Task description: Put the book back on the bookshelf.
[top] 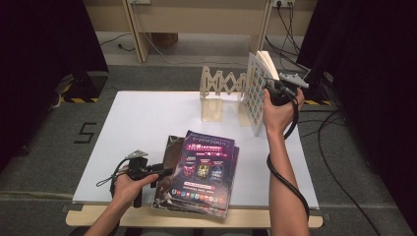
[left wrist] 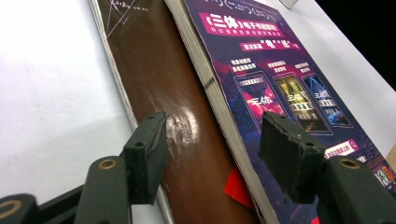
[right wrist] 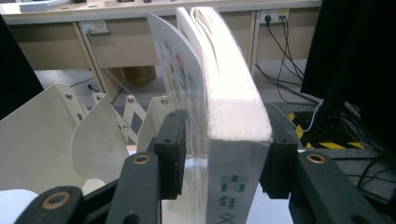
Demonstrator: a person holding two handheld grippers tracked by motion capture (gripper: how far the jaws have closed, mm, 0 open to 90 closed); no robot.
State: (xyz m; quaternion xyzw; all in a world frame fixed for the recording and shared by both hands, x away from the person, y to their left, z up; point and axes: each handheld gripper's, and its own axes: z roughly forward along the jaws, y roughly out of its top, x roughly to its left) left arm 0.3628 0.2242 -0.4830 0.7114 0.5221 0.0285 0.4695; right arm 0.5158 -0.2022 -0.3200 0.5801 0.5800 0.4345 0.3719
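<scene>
A thick white book (top: 255,96) stands upright at the right end of a wooden accordion rack (top: 221,91), its front cover splayed a little. My right gripper (top: 272,88) straddles its top corner; in the right gripper view the book (right wrist: 233,107) sits between the open jaws of that gripper (right wrist: 224,154), the left pad just clear of the page block. My left gripper (top: 164,172) rests open at the left edge of a stack near the table's front. Its jaws (left wrist: 212,154) span a brown book (left wrist: 159,79) and the edge of a purple magazine (left wrist: 280,79) lying on it.
The white tabletop (top: 142,123) has free room at the left and centre. The rack's leaves (right wrist: 70,135) stand left of the upright book. Cables and a wooden desk frame lie on the floor beyond the table's far edge.
</scene>
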